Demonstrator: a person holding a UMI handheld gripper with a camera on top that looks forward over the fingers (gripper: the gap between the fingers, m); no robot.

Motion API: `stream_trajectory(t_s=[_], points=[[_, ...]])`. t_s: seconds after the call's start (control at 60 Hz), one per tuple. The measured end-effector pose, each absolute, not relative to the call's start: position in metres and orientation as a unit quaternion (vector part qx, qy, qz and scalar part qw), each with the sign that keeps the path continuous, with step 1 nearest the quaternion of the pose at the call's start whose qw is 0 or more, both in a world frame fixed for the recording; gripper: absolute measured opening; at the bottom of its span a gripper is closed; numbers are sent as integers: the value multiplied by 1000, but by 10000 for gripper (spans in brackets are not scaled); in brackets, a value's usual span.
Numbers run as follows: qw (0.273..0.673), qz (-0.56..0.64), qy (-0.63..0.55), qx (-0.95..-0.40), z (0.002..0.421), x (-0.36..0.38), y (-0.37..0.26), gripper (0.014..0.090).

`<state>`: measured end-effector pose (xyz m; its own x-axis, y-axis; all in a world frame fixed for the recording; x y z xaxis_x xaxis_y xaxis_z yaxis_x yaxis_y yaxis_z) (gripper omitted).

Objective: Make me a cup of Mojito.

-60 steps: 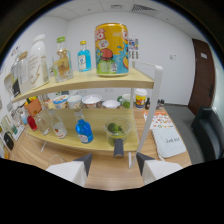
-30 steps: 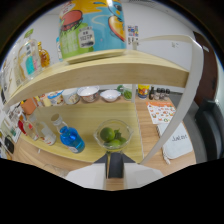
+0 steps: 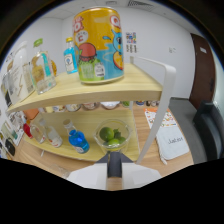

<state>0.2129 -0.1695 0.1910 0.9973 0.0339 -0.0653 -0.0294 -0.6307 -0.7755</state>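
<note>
On the top shelf [image 3: 100, 90], far left, a clear jar [image 3: 40, 75] stands beside a small bottle [image 3: 70, 56], and right of those sits the big yellow can [image 3: 97, 45]. Below that shelf, a blue bottle [image 3: 79, 141] leans among other bottles on the lower board. Right of the blue bottle sits the glass bowl of limes [image 3: 112, 135], just ahead of the tool [image 3: 114, 172]. The tool's fingers stand apart, gripping nothing. Right of the bowl rises the shelf's white post [image 3: 159, 112], a paper sheet [image 3: 167, 131] beyond.
</note>
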Motion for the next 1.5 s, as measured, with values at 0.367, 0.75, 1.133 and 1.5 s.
stream_trajectory(t_s=[0.367, 0.75, 1.133, 1.5], points=[[465, 56, 45, -883, 197, 163, -243, 162], [452, -31, 16, -891, 146, 130, -262, 160], [460, -323, -284, -777, 179, 139, -232, 159], [429, -467, -528, -565, 208, 97, -215, 159]])
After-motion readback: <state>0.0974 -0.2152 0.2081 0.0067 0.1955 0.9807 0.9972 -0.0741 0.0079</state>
